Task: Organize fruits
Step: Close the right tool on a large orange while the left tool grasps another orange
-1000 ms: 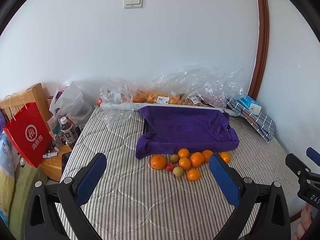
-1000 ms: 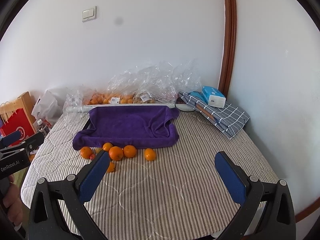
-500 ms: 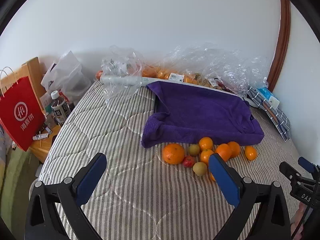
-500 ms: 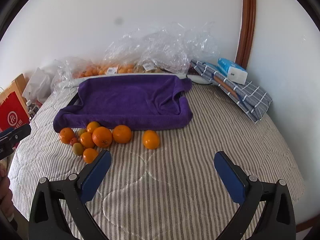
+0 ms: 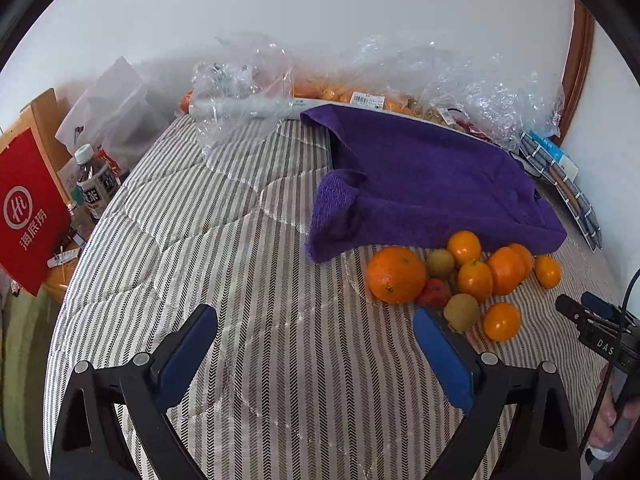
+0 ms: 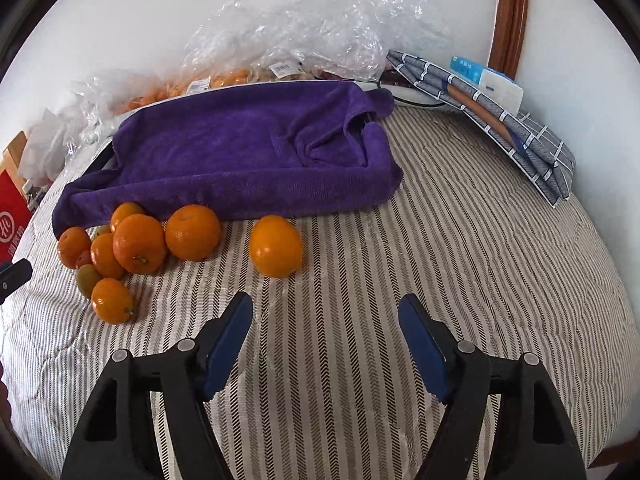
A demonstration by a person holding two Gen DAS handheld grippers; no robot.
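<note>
Closing with nothing between them, the jaws of the left gripper [image 5: 314, 322] and right gripper [image 6: 324, 312] stand apart. Fruits [image 6: 140, 244] lie at ten o'clock beside the purple towel [image 6: 248, 148], plastic bags [image 6: 304, 24] behind. Striped cover [image 6: 460, 260], white wall.

Striped bed [image 6: 460, 260] – purple towel [image 6: 240, 148], oranges [image 6: 192, 232], plastic bags [image 5: 248, 80].

The towel [image 6: 248, 148] is plush, matt purple cloth. Under it the mattress cover [image 6: 460, 264] is quilted striped fabric. In front of the towel the oranges [image 6: 192, 232] have dimpled, slightly glossy peel. Behind the towel lie crinkled, shiny clear plastic bags [image 6: 304, 24]. Left of the towel, a red bag [image 5: 30, 212] looks like smooth paper.
</note>
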